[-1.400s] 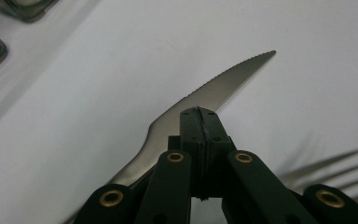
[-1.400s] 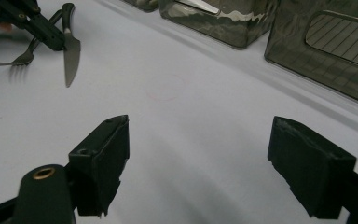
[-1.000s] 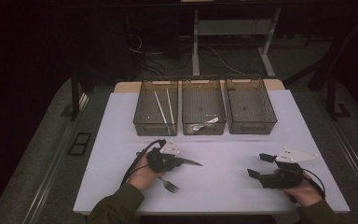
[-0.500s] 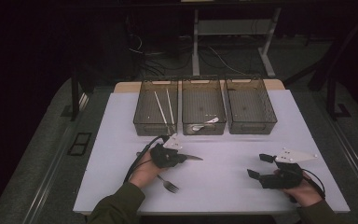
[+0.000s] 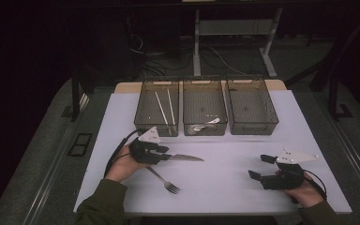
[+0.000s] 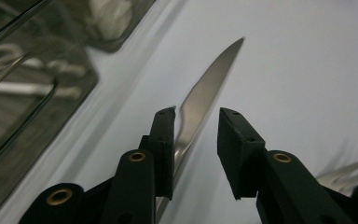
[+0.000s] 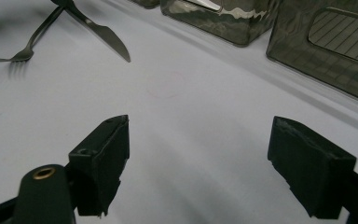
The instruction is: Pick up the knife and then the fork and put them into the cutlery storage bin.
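Observation:
A silver table knife (image 5: 187, 158) points right on the white table, its blade (image 6: 205, 88) running out between the jaws of my left gripper (image 5: 166, 157). Those jaws (image 6: 196, 126) stand apart: the knife lies against the left one, and a clear gap shows beside the right one. A fork (image 5: 161, 180) lies just in front of that hand, its tines toward the near edge. My right gripper (image 5: 258, 166) rests at the near right, jaws wide open (image 7: 198, 140) with nothing between them. From there the knife (image 7: 105, 35) and fork (image 7: 25, 49) show farther off.
Three dark see-through bins stand in a row at the back of the table (image 5: 286, 140). The left bin (image 5: 143, 105) holds two pale sticks, the middle bin (image 5: 204, 132) something white, and the right bin (image 5: 274, 112) looks bare.
My left hand and gripper have shifted slightly toward the bins, and the knife's tip sits a little farther back. The right gripper and the fork have stayed put.

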{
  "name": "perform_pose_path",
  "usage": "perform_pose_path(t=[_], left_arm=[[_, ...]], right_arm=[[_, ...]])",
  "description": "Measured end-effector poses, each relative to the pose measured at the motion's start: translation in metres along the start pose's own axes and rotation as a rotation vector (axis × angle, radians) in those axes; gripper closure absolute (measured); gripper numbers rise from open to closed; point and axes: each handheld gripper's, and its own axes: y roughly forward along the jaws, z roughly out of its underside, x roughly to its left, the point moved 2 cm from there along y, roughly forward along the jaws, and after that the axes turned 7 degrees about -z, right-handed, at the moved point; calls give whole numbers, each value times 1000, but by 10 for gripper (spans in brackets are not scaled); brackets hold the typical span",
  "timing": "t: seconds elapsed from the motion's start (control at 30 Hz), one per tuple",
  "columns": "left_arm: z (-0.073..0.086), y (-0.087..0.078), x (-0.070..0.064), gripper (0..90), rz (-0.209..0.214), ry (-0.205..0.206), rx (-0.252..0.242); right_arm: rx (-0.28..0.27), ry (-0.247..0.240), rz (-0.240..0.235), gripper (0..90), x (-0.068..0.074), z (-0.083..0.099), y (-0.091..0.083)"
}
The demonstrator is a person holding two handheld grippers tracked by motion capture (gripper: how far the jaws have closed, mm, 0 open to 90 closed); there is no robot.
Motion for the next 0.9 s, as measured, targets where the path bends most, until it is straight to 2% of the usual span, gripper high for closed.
perform_pose_path(t=[0.1,0.23,0.4,0.5,0.53,0.63,0.9], left_arm=[[7,-2,8,649,1,-13,14],[12,2,12,647,22,3,35],[15,13,15,665,70,16,33],[17,18,17,673,91,38,43],[17,19,17,678,97,34,44],[20,22,20,689,104,54,60],[24,23,24,739,120,56,28]], right_arm=[[1,0,0,206,0,0,0],[1,1,1,206,0,0,0],[3,5,3,206,0,0,0],[2,5,4,206,-1,0,0],[1,5,5,206,-1,0,0],[1,4,5,206,-1,0,0],[1,5,4,206,-2,1,0]])
